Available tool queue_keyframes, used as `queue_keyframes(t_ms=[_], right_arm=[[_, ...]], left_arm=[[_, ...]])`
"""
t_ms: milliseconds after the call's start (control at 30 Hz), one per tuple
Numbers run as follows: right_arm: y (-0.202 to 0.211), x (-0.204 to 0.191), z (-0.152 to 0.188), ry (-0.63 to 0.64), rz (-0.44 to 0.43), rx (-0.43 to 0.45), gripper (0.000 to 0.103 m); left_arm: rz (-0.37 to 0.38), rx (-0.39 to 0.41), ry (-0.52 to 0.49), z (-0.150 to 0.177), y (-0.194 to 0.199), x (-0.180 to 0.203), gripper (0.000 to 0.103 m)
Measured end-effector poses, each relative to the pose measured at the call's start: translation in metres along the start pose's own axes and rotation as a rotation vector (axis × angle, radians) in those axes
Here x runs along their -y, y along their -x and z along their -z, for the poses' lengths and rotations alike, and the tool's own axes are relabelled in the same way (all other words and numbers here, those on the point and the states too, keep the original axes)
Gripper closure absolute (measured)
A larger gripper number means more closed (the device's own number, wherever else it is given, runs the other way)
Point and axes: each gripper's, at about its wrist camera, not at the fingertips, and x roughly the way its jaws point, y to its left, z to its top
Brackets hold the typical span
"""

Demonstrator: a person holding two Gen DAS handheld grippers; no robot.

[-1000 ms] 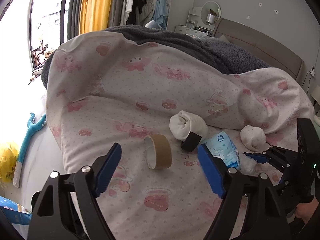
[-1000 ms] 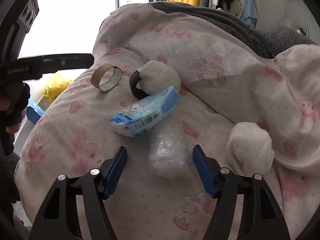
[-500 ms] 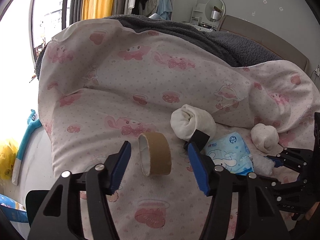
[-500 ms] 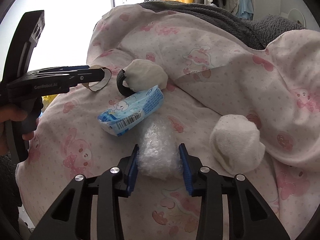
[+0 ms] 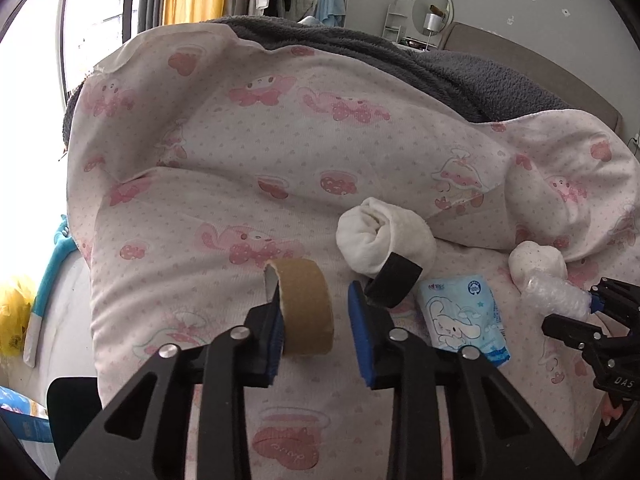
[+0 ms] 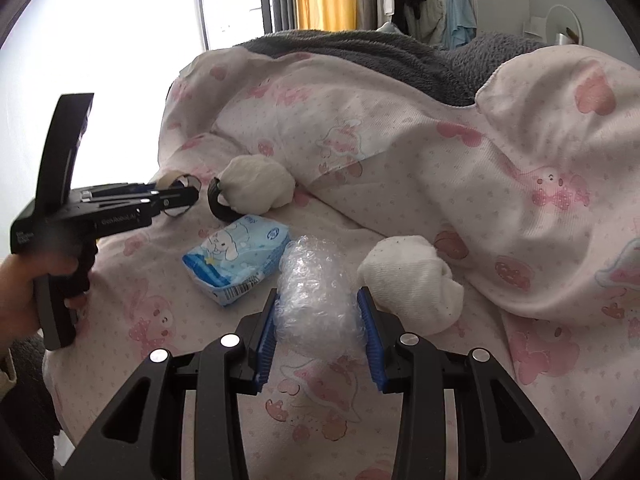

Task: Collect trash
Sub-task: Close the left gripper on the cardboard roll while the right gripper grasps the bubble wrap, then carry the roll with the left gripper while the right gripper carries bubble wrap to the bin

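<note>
A brown cardboard tape core (image 5: pixel 306 306) stands on edge on the pink quilt (image 5: pixel 248 160). My left gripper (image 5: pixel 316 312) brackets it; the left pad touches it, the right pad stands a little off. It also shows in the right wrist view (image 6: pixel 176 184), beside the left gripper (image 6: pixel 176 196). My right gripper (image 6: pixel 320 320) is shut on a wad of clear bubble wrap (image 6: pixel 316 292), seen also in the left wrist view (image 5: pixel 556 300). A blue tissue pack (image 6: pixel 236 264) lies left of the wad.
Two rolled white socks (image 6: pixel 256 190) (image 6: pixel 408 280) lie on the quilt, the far one beside a black ring (image 5: pixel 394 284). A grey blanket (image 5: pixel 400 56) is heaped behind. A yellow bag (image 5: pixel 12 316) lies off the bed's left edge.
My left gripper closed in around the tape core. My right gripper moved forward and closed on the bubble wrap, which is now lifted slightly.
</note>
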Motion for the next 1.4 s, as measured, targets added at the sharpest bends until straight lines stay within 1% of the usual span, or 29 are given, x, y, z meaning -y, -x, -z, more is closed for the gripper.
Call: queue_keyframes(t_ms=[100, 267, 533, 933, 1200, 1400], right_arm=[[0.0, 0.001, -0.001, -0.022, -0.02, 0.005, 0.064], [0.001, -0.004, -0.006, -0.055, -0.062, 0.019, 0.064], [-0.001, -0.021, -0.021, -0.058, -0.087, 0.031, 0.064], [-0.012, -0.071, -0.047, -0.025, -0.138, 0.04, 0.064], [-0.028, -0.114, -0.069, 0.001, -0.189, 0.045, 0.064], [-0.037, -0.15, -0.083, 0.013, -0.221, 0.049, 0.064]], left_arm=[[0.01, -0.005, 0.015, 0.0, -0.001, -0.003, 0.081], [0.031, -0.003, 0.017, 0.0, 0.002, -0.005, 0.082], [0.039, -0.001, -0.01, 0.002, 0.014, -0.008, 0.082], [0.069, 0.01, -0.007, 0.008, 0.043, -0.032, 0.082], [0.051, 0.014, -0.007, 0.013, 0.066, -0.06, 0.082], [0.01, 0.014, -0.016, 0.021, 0.081, -0.089, 0.082]])
